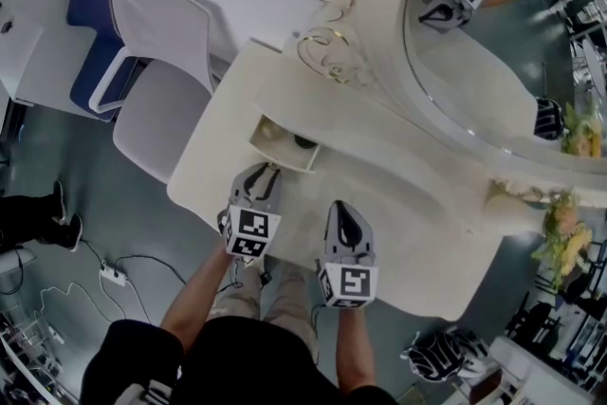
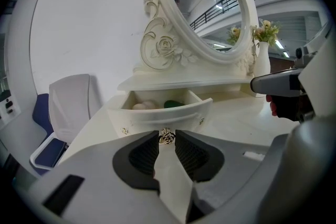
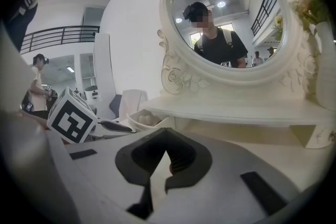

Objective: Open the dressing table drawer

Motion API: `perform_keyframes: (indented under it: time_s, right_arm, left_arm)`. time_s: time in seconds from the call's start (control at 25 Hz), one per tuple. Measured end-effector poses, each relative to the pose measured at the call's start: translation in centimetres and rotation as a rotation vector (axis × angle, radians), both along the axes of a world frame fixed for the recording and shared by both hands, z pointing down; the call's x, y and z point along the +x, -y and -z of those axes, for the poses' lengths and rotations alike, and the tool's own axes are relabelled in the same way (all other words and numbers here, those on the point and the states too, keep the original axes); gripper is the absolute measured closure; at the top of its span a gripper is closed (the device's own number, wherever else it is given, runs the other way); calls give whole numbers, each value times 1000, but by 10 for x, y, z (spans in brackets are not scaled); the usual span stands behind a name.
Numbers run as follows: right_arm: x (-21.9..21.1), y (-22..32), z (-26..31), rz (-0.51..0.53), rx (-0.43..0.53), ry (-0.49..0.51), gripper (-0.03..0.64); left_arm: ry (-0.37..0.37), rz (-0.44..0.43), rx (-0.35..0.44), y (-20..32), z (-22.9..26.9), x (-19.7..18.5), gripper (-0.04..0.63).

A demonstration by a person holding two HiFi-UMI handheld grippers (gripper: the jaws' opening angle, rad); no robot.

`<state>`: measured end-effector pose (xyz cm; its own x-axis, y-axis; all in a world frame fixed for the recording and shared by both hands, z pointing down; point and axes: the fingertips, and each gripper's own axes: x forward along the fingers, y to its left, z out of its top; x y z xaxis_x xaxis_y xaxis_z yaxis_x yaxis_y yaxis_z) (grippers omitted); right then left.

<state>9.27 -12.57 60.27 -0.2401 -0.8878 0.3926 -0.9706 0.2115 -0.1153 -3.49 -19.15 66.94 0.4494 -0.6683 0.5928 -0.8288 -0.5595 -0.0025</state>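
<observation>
The cream dressing table [image 1: 398, 194] has a small drawer [image 1: 283, 147] standing pulled out from under its mirror shelf. In the left gripper view the curved drawer front [image 2: 157, 117] carries a small metal rose knob [image 2: 167, 137], and my left gripper [image 2: 167, 140] is shut on that knob. Inside the drawer lie pale round things [image 2: 144, 105] and a dark green one [image 2: 172, 104]. My right gripper [image 1: 343, 209] hovers over the tabletop just right of the drawer, shut and holding nothing. The right gripper view shows the open drawer [image 3: 144, 120] at its left.
An oval mirror [image 1: 493, 62] with carved scrolls rises behind the drawer. A vase of flowers [image 1: 560, 223] stands at the table's right end. A white chair [image 1: 156, 62] sits left of the table. Cables and a power strip [image 1: 112, 275] lie on the floor.
</observation>
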Motion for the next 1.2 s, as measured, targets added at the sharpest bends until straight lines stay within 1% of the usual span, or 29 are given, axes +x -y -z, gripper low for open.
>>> perform_keyframes:
  time_s: [0.28, 0.6, 0.68, 0.76, 0.88, 1.04, 1.2]
  right_arm:
    - [-3, -8, 1, -3, -1, 2, 620]
    - [-2, -11, 4, -8, 4, -1, 620]
    - [-2, -12, 4, -6, 7, 0, 620]
    - [-2, -13, 4, -6, 9, 0, 620]
    - [-2, -13, 6, -6, 15, -1, 620]
    - [-4, -14, 12, -7, 26, -2, 620]
    - [-8, -15, 21, -4, 42, -6, 620]
  left_arm:
    - [6, 1, 6, -6, 1, -4, 500]
    - [8, -3, 32, -6, 3, -4, 500]
    - [8, 2, 25, -6, 3, -4, 500]
    - [-1, 9, 14, -6, 3, -4, 500]
    - [-35, 11, 13, -7, 9, -3, 499]
    - [-68, -10, 16, -8, 19, 0, 419]
    - [-74, -17, 35, -10, 29, -1, 405]
